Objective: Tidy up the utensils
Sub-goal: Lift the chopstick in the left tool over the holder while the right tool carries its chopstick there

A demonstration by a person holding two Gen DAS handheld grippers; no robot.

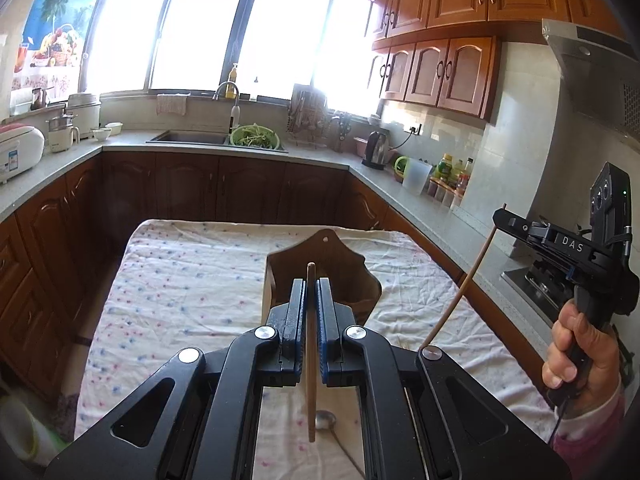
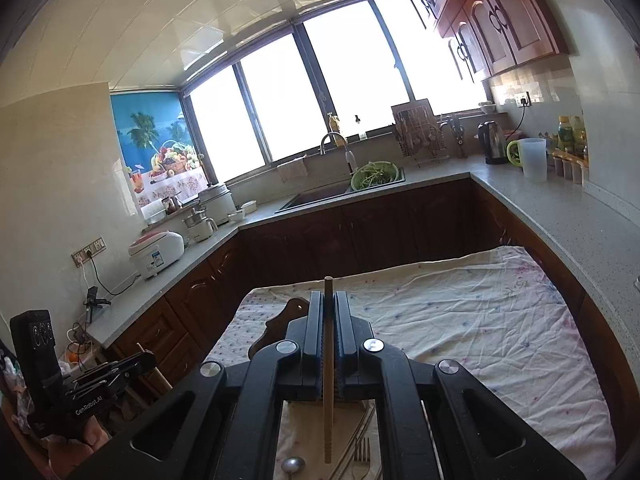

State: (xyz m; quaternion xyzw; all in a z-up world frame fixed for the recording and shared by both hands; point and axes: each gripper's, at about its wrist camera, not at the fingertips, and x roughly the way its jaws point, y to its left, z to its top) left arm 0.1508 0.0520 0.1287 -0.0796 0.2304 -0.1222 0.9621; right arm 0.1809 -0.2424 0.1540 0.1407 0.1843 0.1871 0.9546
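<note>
My left gripper (image 1: 311, 292) is shut on a wooden chopstick (image 1: 311, 392) that stands upright between its blue pads, raised above the table. Just behind it stands a brown wooden utensil holder (image 1: 340, 250). A metal spoon (image 1: 326, 420) lies on the cloth below. At the right, a hand (image 1: 576, 344) holds my right gripper (image 1: 500, 214), shut on a second chopstick (image 1: 472, 276) that hangs slanted. In the right wrist view, the right gripper (image 2: 329, 300) clamps that chopstick (image 2: 328, 400) above the holder (image 2: 280, 320). A spoon (image 2: 293, 465), a fork (image 2: 362, 450) and more chopsticks (image 2: 350, 452) lie beneath. The left gripper (image 2: 148, 358) shows at the far left.
A flowered cloth (image 1: 192, 280) covers the table, which is ringed by grey counters (image 1: 404, 196). A sink (image 1: 188, 137), a green colander (image 1: 255, 136), a kettle (image 1: 377, 150), a rice cooker (image 1: 16, 152) and bottles (image 1: 452, 172) stand on the counters. A stove (image 1: 540, 284) is at the right.
</note>
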